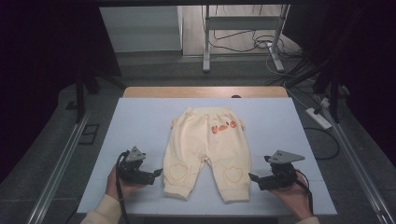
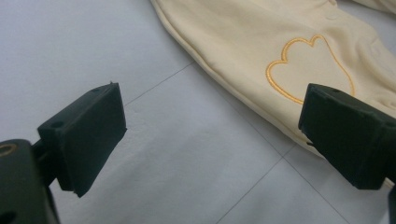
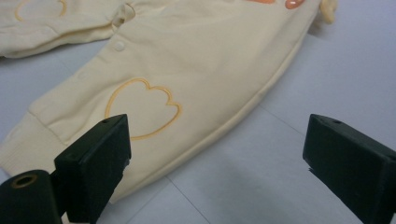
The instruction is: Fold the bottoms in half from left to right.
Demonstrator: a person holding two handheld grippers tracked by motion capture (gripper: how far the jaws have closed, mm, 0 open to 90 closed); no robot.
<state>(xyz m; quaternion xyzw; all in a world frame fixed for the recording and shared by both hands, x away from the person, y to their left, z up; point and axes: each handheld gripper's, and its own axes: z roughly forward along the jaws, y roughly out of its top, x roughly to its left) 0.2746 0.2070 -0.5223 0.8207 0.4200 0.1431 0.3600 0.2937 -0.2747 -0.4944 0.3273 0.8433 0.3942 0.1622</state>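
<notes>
A pair of small pale-yellow trousers (image 1: 205, 149) lay flat near the middle of the light blue-grey mat (image 1: 140, 121), waistband away from the person and both legs pointing toward the near edge. The fabric looked soft and matte, like knitted cotton, with ribbed cuffs at the ankles and a raised seam down each outer side. An orange-stitched outline shaped like a scalloped heart (image 2: 306, 70) sat on each knee, and an orange carrot-like patch (image 1: 223, 127) marked the upper part near the waist. A small round snap (image 3: 120, 45) showed along the inner leg seam. The mat was smooth, crossed by thin straight lines.

The left gripper (image 1: 158, 173) was held low beside the outer edge of the trouser leg on the person's left, its blocky black jaws spread wide and grasping nothing; in the left gripper view one jaw overlapped the leg's edge, though contact could not be judged. The right gripper (image 1: 252, 177) hovered just beside the other leg's cuff, jaws likewise wide apart and empty, one over the cloth, one over the mat
</notes>
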